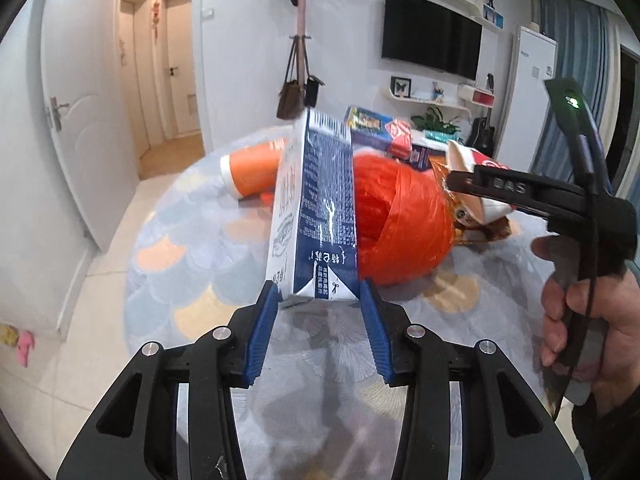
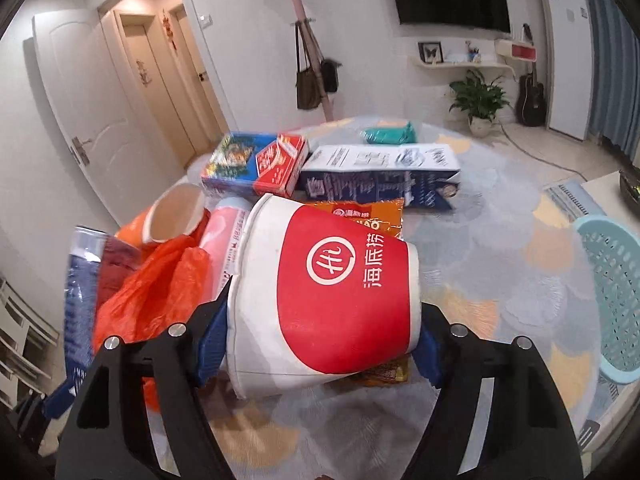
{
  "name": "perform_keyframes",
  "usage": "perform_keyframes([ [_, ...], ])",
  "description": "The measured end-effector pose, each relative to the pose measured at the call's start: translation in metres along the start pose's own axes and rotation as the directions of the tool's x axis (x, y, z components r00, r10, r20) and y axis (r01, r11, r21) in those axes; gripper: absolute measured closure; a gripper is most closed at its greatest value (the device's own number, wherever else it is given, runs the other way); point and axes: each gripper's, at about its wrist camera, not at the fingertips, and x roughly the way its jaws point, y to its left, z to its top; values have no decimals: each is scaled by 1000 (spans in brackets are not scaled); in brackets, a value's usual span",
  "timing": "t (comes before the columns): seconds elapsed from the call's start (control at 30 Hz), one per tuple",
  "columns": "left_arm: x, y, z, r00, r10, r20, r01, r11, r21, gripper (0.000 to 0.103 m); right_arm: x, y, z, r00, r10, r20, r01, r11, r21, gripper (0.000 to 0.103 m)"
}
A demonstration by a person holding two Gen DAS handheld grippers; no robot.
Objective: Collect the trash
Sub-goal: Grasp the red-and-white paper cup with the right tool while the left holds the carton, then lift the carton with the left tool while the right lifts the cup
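Note:
My left gripper [image 1: 319,300] is shut on a blue and white milk carton [image 1: 316,216], held above the round table. Behind it lie an orange plastic bag [image 1: 404,220] and an orange paper cup [image 1: 252,172]. My right gripper [image 2: 320,340] is shut on a large red and white paper cup [image 2: 328,300], lifted on its side; it also shows in the left wrist view [image 1: 480,184]. The held carton shows at the left edge of the right wrist view [image 2: 82,300]. A second milk carton [image 2: 380,180], a blue and red box [image 2: 256,164] and an orange snack packet [image 2: 368,216] lie on the table.
A light blue plastic basket [image 2: 612,300] stands at the table's right edge. A teal packet [image 2: 388,134] lies at the far side. The table has a patterned cloth [image 2: 500,248]. Doors, a coat rack and a wall TV are behind.

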Motion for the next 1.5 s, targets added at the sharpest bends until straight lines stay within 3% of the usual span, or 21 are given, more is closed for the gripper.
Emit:
perform_keyframes([
  [0.23,-25,-3,9,997,18,69,-20,999,27,63,-26,-10,-2,999,37,28,-38,999,31,32],
  [0.43,-3,-6,-1,999,47,7,-48,996,75,60,-34,-13,-7,999,43,33,-44,998,43,31],
  [0.47,4,-7,-3,998,64,-18,-62,995,84,57,-34,-14,-9,999,45,30,-46,998,47,31],
  [0.53,14,-8,-5,995,87,-51,-82,992,97,42,-32,-15,-11,998,54,20,-55,997,54,31],
  [0.67,19,-14,6,990,140,-26,-136,983,126,35,-32,-16,-15,998,60,11,-60,997,47,31],
  [0.77,21,-18,16,982,191,7,-190,971,142,24,-30,-18,-15,998,63,8,-63,997,51,31],
  [0.9,42,-24,22,969,243,-37,-234,957,170,21,-26,-20,-16,997,72,1,-72,995,62,31],
  [0.97,50,-25,21,965,255,-54,-242,953,181,28,-25,-21,-16,997,76,0,-76,995,63,31],
  [1.0,51,-25,20,967,245,-70,-229,956,181,49,-25,-21,-17,997,79,0,-78,995,61,31],
  [1.1,47,-17,17,972,221,-86,-207,967,148,68,-26,-21,-18,997,81,4,-81,995,54,31],
  [1.3,17,-4,19,988,150,-38,-146,986,79,68,-31,-22,-19,997,77,14,-78,996,52,31],
  [1.5,-17,2,16,991,132,39,-134,989,64,68,-52,-19,-22,992,106,64,-108,994,25,31],
])
